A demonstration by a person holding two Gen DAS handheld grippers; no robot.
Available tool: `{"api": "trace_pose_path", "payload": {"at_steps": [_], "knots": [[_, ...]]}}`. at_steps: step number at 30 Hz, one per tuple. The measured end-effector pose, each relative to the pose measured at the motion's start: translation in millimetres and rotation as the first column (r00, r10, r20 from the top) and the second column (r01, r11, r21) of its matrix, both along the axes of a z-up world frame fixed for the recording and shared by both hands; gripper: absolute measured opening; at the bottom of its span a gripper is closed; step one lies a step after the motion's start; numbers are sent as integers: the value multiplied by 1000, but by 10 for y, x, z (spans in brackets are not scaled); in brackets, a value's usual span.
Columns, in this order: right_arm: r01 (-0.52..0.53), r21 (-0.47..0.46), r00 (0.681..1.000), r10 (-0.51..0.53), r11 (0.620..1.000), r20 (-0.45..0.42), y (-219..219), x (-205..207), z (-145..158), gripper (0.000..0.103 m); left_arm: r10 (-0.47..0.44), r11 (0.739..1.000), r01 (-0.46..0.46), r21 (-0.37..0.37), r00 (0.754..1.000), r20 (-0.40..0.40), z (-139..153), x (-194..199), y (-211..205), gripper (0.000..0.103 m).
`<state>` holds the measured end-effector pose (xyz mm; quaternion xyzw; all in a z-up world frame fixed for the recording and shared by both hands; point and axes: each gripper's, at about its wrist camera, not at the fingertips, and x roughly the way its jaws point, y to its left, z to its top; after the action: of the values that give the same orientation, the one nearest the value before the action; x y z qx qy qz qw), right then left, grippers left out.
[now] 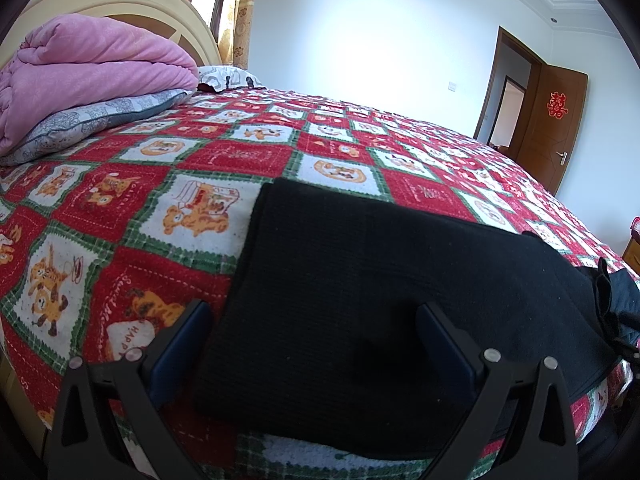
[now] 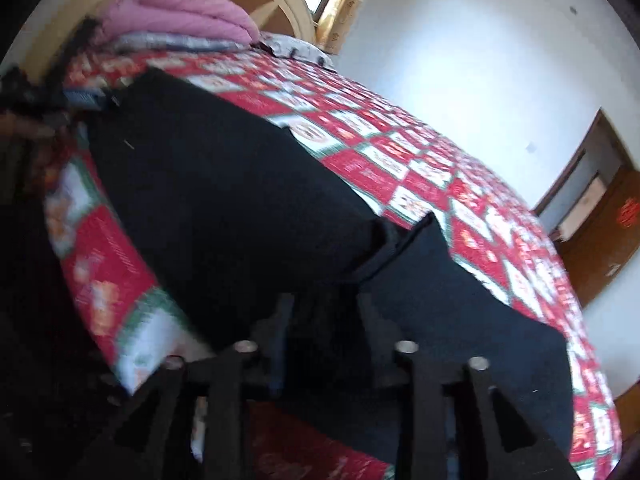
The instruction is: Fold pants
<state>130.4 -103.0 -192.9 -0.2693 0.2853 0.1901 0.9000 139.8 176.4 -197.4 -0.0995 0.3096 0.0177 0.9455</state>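
The whole right wrist view is smeared by motion blur, so whether the right hand-held gripper touches the black pants between its fingers cannot be told. Ahead of the left hand-held gripper, the pants run off the frame's right edge, their far end hidden.

Left gripper: two matte black fingers, each carried on a triangular black bracket with a cut-out window. Inner pads are dark navy blue, flat and rectangular. Four round silver pins sit on top of the linkage, two to each side.

Right gripper: same pattern, black fingers on triangular cut-out brackets, four silver pin heads across the linkage. Picture blurred; pad colour cannot be made out.
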Motion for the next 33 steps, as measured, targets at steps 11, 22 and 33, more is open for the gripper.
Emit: {"api": "trace_pose_path", "payload": {"at_steps": [11, 22, 33], "knots": [[266, 475, 957, -169, 839, -237, -687, 704, 505, 43, 1, 1000, -1, 2, 1000, 2, 1, -4, -13, 103], [237, 421, 940, -98, 875, -326, -388, 941, 214, 45, 2, 1000, -2, 4, 1000, 2, 8, 2, -10, 103], [139, 247, 976, -91, 959, -196, -464, 216, 315, 44, 6, 1000, -6, 7, 1000, 4, 23, 5, -43, 103]]}}
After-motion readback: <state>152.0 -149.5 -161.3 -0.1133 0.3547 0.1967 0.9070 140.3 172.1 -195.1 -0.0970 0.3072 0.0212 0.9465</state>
